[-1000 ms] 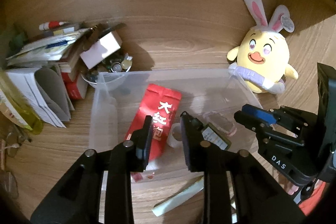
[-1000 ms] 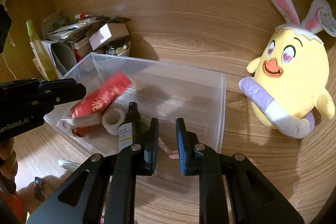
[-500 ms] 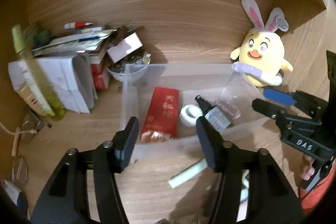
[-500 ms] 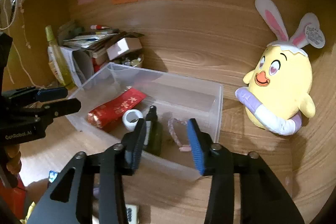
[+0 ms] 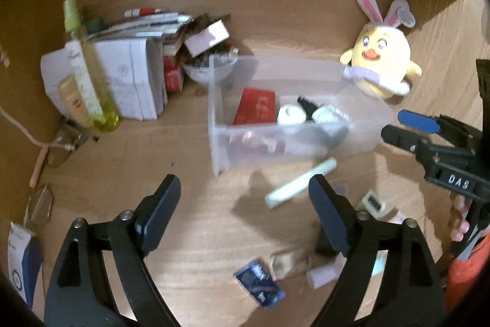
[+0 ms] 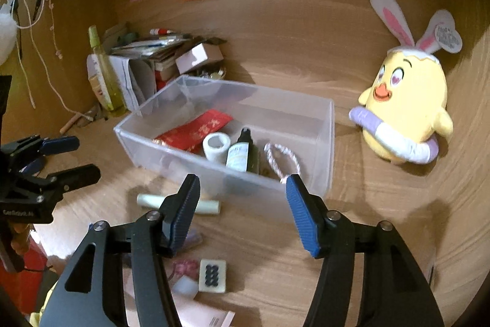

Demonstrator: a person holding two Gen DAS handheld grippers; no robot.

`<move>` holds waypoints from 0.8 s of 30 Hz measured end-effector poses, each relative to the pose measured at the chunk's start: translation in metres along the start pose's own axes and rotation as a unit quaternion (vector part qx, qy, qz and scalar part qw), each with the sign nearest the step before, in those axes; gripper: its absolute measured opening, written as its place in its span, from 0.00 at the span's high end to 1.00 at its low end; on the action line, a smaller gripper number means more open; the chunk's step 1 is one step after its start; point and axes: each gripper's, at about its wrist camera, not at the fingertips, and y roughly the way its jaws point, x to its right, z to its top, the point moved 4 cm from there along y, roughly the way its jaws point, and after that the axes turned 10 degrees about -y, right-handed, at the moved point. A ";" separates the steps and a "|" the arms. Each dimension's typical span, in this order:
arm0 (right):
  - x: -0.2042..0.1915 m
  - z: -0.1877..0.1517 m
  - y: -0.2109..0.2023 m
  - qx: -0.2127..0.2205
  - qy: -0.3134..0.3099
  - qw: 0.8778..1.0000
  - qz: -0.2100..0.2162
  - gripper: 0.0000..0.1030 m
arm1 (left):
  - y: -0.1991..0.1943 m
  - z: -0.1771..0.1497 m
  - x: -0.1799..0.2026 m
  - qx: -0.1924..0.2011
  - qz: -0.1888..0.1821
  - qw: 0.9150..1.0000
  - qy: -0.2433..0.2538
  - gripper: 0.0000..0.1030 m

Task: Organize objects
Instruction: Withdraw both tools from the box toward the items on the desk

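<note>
Right wrist view looks down along the right gripper (image 6: 243,207), whose blue-padded jaws stand wide apart and hold nothing, poised above the near wall of the clear plastic storage bin (image 6: 324,143) on the wooden desk (image 6: 367,235). Inside the bin lie a red foil packet (image 6: 196,131), a white tape roll (image 6: 216,145), a dark green spray bottle with a white label (image 6: 242,152) and a pink-and-white cord loop (image 6: 280,158). Just outside the near wall a pale green stick (image 6: 208,207) lies flat, and a mahjong tile with dark dots (image 6: 212,275) sits nearer the camera. A yellow chick plush with rabbit ears (image 6: 407,109) stands to the right of the bin, apart from it.

From the left wrist view, the left gripper (image 5: 245,201) is likewise spread wide and empty, held back from the bin over bare desk, with a small blue packet (image 5: 260,284) lying on the desk below it. The picture is blurred.
</note>
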 end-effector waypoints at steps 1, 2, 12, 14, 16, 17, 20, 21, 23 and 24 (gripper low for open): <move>-0.002 -0.004 0.000 -0.004 0.000 1.000 -0.001 0.47 | 0.000 -0.006 -0.003 -0.005 0.002 1.000 -0.001 0.17; -0.003 -0.006 0.000 -0.006 0.000 1.000 -0.001 0.47 | -0.001 -0.010 -0.005 -0.009 0.002 1.000 -0.002 0.17; -0.012 -0.034 0.004 -0.038 0.003 0.999 0.004 0.47 | -0.001 -0.053 -0.017 -0.043 0.004 0.999 -0.002 0.15; -0.014 -0.039 0.006 -0.046 0.002 0.999 0.003 0.47 | 0.001 -0.060 -0.018 -0.053 0.000 0.999 -0.003 0.15; -0.015 -0.045 0.008 -0.054 0.002 0.999 0.003 0.47 | 0.002 -0.066 -0.017 -0.059 0.000 0.998 -0.003 0.15; -0.016 -0.047 0.010 -0.058 0.002 0.998 0.003 0.47 | 0.003 -0.069 -0.017 -0.061 -0.001 0.998 -0.002 0.15; -0.020 -0.054 0.016 -0.074 0.001 0.997 0.005 0.47 | 0.005 -0.075 -0.013 -0.069 -0.012 0.998 0.001 0.15; -0.021 -0.056 0.018 -0.078 0.000 0.997 0.005 0.47 | 0.006 -0.077 -0.012 -0.071 -0.015 0.997 0.004 0.15; -0.024 -0.060 0.022 -0.086 -0.004 0.996 0.007 0.47 | 0.007 -0.081 -0.010 -0.074 -0.013 0.997 0.009 0.15; -0.025 -0.061 0.023 -0.088 -0.005 0.996 0.008 0.47 | 0.008 -0.083 -0.009 -0.077 -0.014 0.997 0.012 0.15</move>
